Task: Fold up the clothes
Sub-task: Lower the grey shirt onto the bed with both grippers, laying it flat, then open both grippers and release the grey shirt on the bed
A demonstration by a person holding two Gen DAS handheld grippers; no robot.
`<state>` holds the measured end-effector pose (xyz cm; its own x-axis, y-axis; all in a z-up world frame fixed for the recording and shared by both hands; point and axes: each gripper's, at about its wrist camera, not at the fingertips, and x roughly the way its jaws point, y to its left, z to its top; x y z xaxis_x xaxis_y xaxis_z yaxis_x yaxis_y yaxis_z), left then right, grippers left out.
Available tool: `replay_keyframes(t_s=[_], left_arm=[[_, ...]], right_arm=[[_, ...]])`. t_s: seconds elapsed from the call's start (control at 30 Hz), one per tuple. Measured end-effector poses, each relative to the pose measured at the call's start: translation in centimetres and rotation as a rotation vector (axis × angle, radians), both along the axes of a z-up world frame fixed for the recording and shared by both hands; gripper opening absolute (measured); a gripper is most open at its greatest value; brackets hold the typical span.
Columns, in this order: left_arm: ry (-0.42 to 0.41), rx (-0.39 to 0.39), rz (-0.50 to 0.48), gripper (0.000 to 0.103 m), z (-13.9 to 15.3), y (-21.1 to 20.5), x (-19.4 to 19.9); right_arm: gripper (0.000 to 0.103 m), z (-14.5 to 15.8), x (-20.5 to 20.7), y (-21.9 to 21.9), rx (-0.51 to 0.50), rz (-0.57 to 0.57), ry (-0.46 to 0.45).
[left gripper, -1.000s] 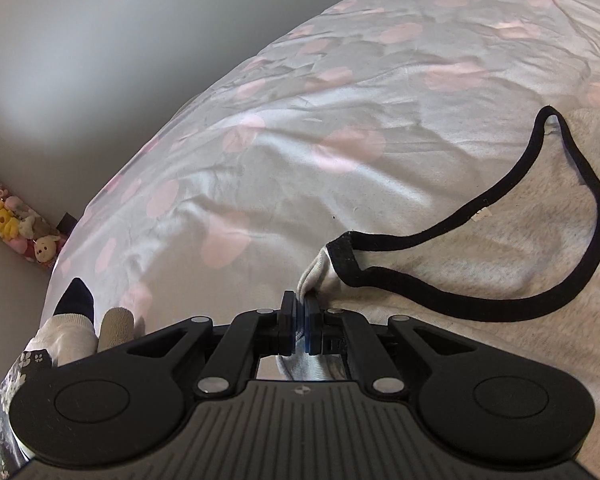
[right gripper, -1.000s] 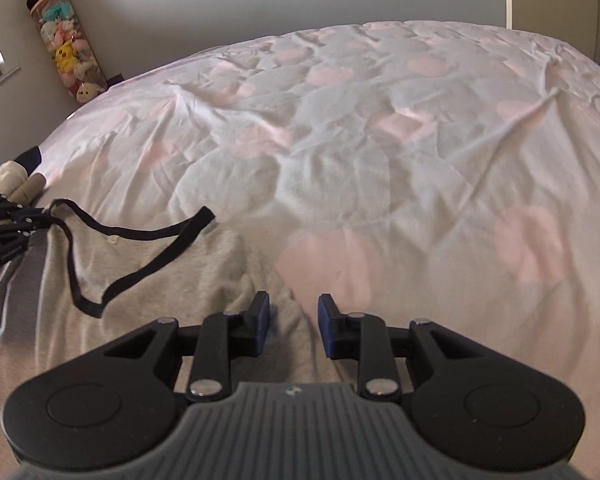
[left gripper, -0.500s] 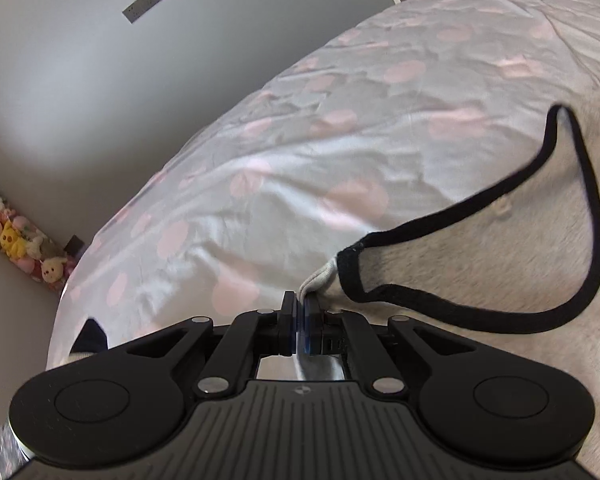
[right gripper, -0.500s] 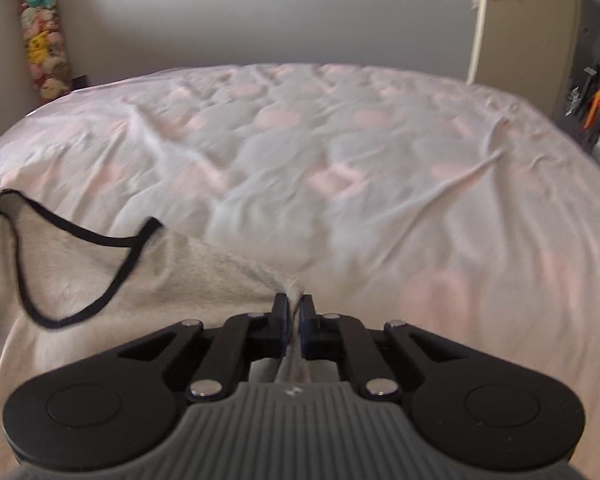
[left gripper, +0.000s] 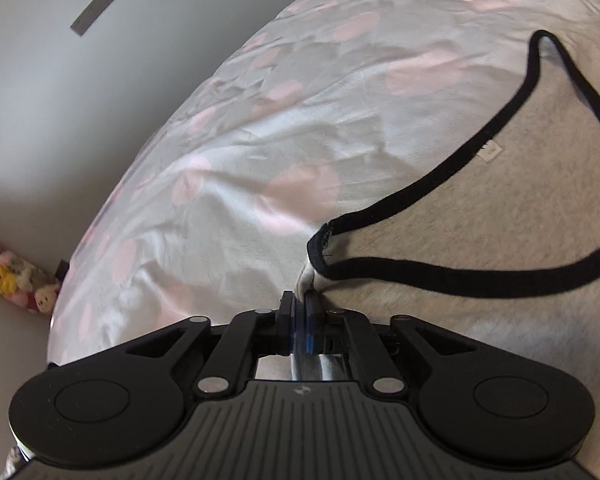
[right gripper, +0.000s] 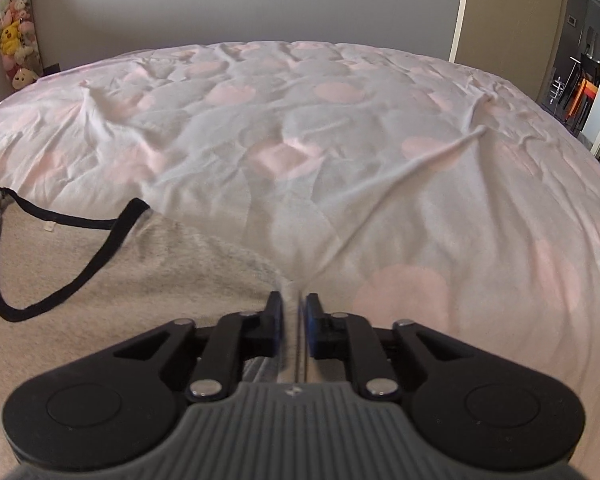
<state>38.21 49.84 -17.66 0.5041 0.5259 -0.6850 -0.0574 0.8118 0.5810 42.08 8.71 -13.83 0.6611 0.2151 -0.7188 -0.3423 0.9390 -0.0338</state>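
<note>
The bed cover was a thin, wrinkled fabric, pale with large soft pink dots, and filled most of both views. On it lay the grey top, a heathered, slightly fuzzy knit with a narrow black neckline trim curving in a loop; a small white label sat just inside the trim. In the right wrist view the same garment spread across the lower left. A column of soft toys stood against the far wall.

The left gripper was clenched on a pinch of the grey knit just beside the trim's corner. The right gripper was closed on the garment's edge, with a ridge of cover fabric running away from its fingertips.
</note>
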Motion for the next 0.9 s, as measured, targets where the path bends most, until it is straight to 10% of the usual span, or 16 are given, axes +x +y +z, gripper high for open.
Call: replay_keyframes(t_s=[0.1, 0.43, 0.9], left_arm=[[-0.079, -0.061, 0.016, 0.052, 2.7, 0.2, -2.4], [-0.189, -0.299, 0.205, 0.05, 9.4, -2.2, -17.6], [-0.114, -0.542, 0.433, 0.047, 7.8, -10.0, -32.7]], right_arm=[[0.038, 0.9, -1.5, -0.6, 0.027, -0.016, -0.017], [0.05, 5.1, -13.4, -2.2, 0.126, -0.068, -0.029], [0.052, 5.4, -31.6, -1.4, 0.188, -0.036, 0.026]])
